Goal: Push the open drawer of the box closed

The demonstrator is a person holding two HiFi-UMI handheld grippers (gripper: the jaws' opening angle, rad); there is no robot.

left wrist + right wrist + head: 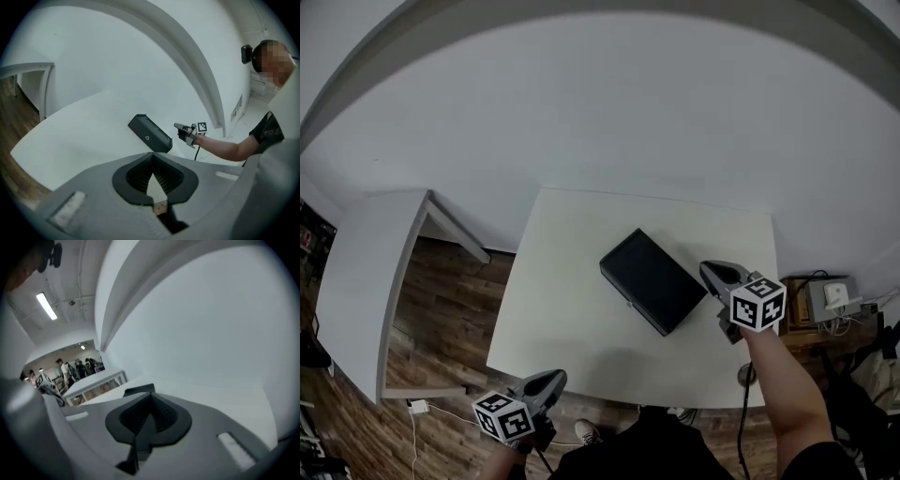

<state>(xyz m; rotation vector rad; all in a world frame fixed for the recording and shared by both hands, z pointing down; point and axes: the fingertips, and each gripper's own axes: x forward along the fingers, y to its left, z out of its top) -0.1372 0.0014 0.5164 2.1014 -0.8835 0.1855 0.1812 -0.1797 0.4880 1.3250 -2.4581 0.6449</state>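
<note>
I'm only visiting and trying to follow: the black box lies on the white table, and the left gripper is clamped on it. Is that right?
No. The black box lies on the white table, but the left gripper is shut on nothing, well clear of it at the table's near edge, as the head view shows.
</note>
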